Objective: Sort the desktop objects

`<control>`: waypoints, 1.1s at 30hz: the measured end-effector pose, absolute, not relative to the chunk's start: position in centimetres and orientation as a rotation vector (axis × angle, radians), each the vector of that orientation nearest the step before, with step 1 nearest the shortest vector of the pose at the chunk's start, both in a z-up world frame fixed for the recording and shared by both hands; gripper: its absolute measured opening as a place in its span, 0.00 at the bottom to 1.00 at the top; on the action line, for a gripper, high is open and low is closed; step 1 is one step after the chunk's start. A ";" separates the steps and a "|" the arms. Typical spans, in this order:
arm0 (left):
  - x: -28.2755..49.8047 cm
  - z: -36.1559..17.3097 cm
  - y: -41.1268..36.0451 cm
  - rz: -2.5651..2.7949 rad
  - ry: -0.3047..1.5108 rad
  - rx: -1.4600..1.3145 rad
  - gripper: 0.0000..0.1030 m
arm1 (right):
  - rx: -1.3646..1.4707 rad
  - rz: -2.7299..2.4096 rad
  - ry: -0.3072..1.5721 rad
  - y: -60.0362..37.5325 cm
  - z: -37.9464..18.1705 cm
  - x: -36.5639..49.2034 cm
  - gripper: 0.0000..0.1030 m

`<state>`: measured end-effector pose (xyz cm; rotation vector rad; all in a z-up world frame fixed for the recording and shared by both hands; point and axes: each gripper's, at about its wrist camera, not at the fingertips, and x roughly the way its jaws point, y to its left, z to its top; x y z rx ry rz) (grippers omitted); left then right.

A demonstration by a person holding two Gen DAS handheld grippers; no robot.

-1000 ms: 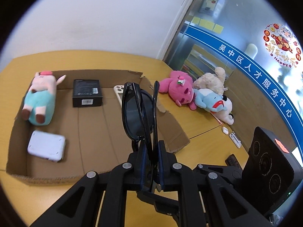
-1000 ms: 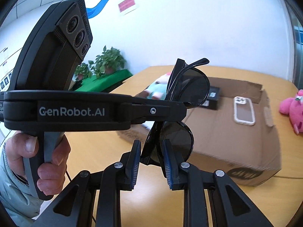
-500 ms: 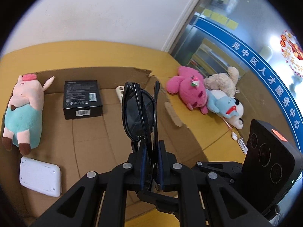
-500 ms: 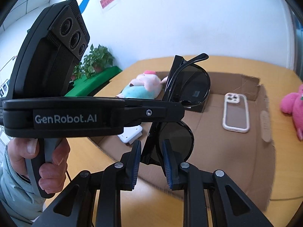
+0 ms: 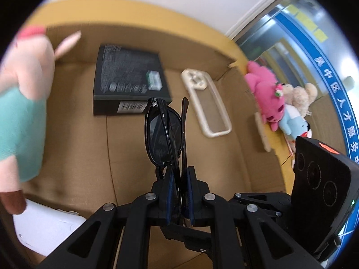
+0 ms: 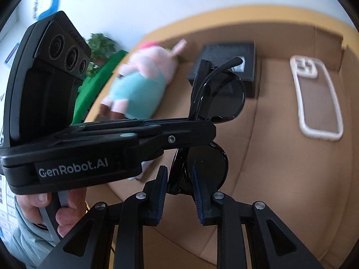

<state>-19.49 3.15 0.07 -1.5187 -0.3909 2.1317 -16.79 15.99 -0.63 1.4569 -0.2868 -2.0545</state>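
Observation:
Folded black sunglasses (image 5: 163, 134) are clamped in my left gripper (image 5: 179, 177) and held above the floor of an open cardboard box (image 5: 74, 121). In the right wrist view the sunglasses (image 6: 222, 98) stand upright, the left gripper (image 6: 197, 132) grips them at the middle, and my right gripper (image 6: 179, 177) is shut on their lower lens. The box holds a pink-and-teal pig plush (image 5: 22, 103), a black carton (image 5: 130, 78), a clear phone case (image 5: 206, 103) and a white device (image 5: 47, 228).
Outside the box on the yellow table (image 5: 244, 56) at the right lie a pink plush (image 5: 267, 92), a beige plush (image 5: 300, 96) and a blue-and-white plush (image 5: 296, 123). A green-covered table and a potted plant (image 6: 101, 44) stand beyond the box's far left.
Both grippers have carried the sunglasses forward and down over the box. The box contents now look much closer and larger. Both grips are unchanged.

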 end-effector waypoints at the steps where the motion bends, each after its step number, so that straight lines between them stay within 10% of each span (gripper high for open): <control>1: -19.7 -0.6 3.2 2.118 -0.393 -1.559 0.10 | 1.484 -2.046 -0.291 15.9 -1.0 -17.0 0.21; 14: -19.6 -2.3 2.4 2.108 -0.423 -1.727 0.12 | 1.607 -2.042 -0.339 15.8 -2.0 -17.2 0.24; 19: -16.8 1.4 1.6 2.210 -0.342 -1.586 0.21 | 1.496 -2.209 -0.196 16.5 0.9 -14.7 0.59; 24: -10.4 6.8 -0.6 2.505 -0.179 -1.262 0.67 | 1.242 -2.447 -0.102 18.5 4.7 -8.8 0.87; 33: -1.2 6.9 -4.2 2.920 -0.110 -0.891 0.77 | 1.060 -2.792 0.046 21.0 3.4 -2.5 0.99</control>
